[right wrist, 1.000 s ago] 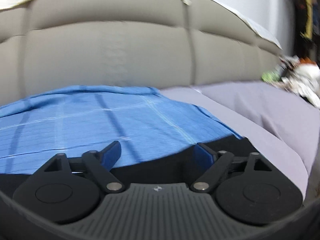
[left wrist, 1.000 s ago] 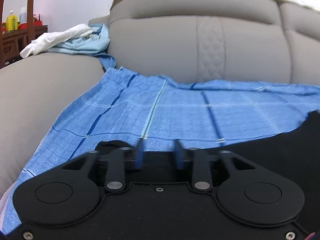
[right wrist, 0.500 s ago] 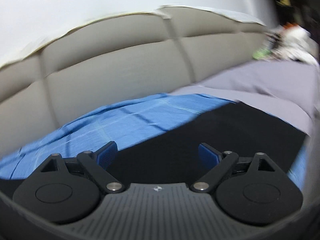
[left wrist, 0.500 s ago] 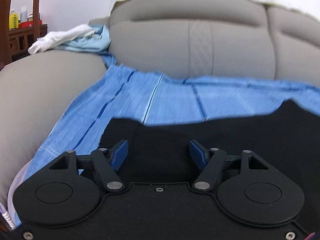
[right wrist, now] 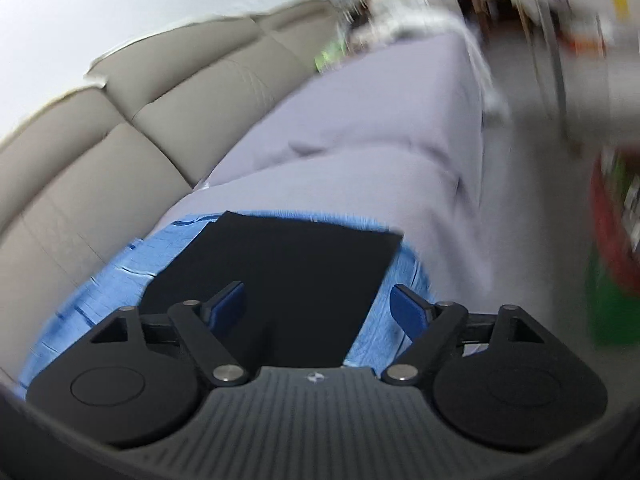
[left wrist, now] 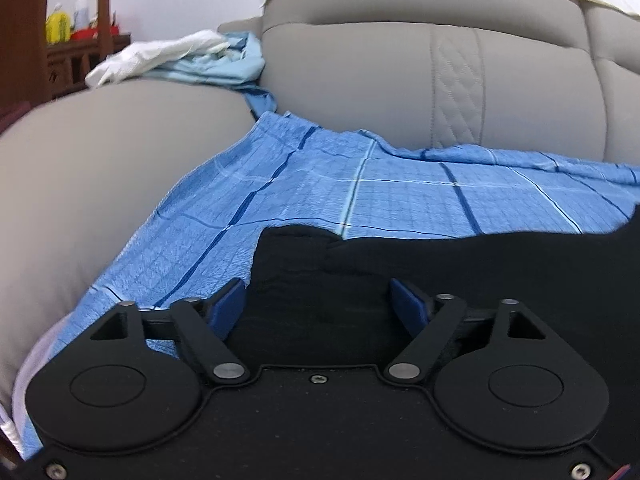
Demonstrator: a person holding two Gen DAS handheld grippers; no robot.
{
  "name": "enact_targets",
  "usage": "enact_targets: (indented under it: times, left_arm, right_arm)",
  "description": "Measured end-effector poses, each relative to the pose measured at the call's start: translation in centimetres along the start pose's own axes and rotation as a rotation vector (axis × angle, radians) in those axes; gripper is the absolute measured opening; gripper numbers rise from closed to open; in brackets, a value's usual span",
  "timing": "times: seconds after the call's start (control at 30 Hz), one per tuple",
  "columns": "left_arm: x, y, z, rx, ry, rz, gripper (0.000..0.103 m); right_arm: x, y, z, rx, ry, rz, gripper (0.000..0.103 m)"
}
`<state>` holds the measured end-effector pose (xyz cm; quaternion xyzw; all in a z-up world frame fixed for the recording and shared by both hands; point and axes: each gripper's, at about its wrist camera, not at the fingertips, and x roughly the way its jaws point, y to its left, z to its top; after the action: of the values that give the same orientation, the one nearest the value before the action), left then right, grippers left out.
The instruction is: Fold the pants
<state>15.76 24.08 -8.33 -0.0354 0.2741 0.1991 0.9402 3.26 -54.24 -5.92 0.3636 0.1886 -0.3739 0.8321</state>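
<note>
Black pants (left wrist: 420, 280) laid flat on blue checked sheet (left wrist: 380, 184), sofa seat.
Left gripper (left wrist: 318, 300): jaws wide, opening, nothing gripped; pants corner at 12 o'clock.
Right gripper (right wrist: 318, 304): wide, closing, nothing pinched; pants (right wrist: 280, 272) below.
Risk: sheet caught together with hem; single layer pinched, fold skewed.

Our left gripper (left wrist: 318, 300), nearly closed a second ago, now has its jaws opening wide over the black pants (left wrist: 460, 264), which cover more blue checked sheet (left wrist: 400, 192). Our right gripper (right wrist: 320, 304) has rolled, tilting the sofa toward ten o'clock, its jaws closing slightly.
</note>
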Motion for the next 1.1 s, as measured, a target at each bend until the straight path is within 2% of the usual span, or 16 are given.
enact_targets:
  times: [0.1, 0.17, 0.3, 0.4, 0.47, 0.53, 0.57, 0.63, 0.7, 0.77, 0.87, 0.9, 1.1]
  left_arm:
    - [0.3, 0.6, -0.1, -0.029, 0.003, -0.011, 0.085]
    - [0.3, 0.6, -0.1, -0.03, 0.002, -0.01, 0.085]
    - [0.3, 0.6, -0.1, -0.035, 0.007, -0.01, 0.085]
    - [0.3, 0.5, -0.1, -0.038, 0.012, -0.008, 0.085]
    - [0.3, 0.4, -0.1, -0.039, 0.011, -0.002, 0.085]
    - [0.3, 0.4, 0.0, -0.044, 0.012, 0.002, 0.085]
    - [0.3, 0.4, 0.0, -0.046, 0.012, 0.002, 0.085]
    - [0.3, 0.5, 0.0, -0.046, 0.014, 0.002, 0.085]
    - [0.3, 0.5, 0.1, -0.046, 0.016, 0.001, 0.085]
    - [0.3, 0.5, 0.1, -0.047, 0.02, -0.002, 0.085]
    - [0.4, 0.5, 0.1, -0.048, 0.021, -0.003, 0.085]
    - [0.4, 0.5, 0.1, -0.047, 0.021, -0.002, 0.085]
    - [0.4, 0.5, 0.1, -0.049, 0.022, 0.0, 0.085]
  right_arm:
    - [1.6, -1.6, 0.3, 0.098, 0.076, 0.042, 0.074]
    - [2.3, -2.1, 0.4, 0.133, 0.101, 0.07, 0.073]
    - [3.1, -2.0, 0.4, 0.152, 0.092, 0.034, 0.073]
    - [3.9, -2.1, 0.7, 0.174, 0.096, 0.043, 0.073]
    - [3.6, -1.2, 0.8, 0.106, 0.072, 0.067, 0.072]
    - [3.0, 0.3, 0.6, 0.022, 0.072, 0.156, 0.07]
    - [3.0, 1.1, 0.3, -0.02, 0.081, 0.174, 0.07]
    - [3.6, 2.7, -0.3, -0.089, 0.094, 0.122, 0.071]
    - [3.6, 3.3, -0.5, -0.102, 0.069, 0.083, 0.075]
    - [4.1, 3.7, -0.5, -0.11, 0.047, 0.048, 0.075]
    - [5.4, 5.0, -0.5, -0.201, 0.02, 0.012, 0.078]
    - [5.9, 5.4, -0.5, -0.227, 0.018, 0.019, 0.075]
    - [7.2, 6.2, -0.2, -0.291, 0.067, 0.175, 0.077]
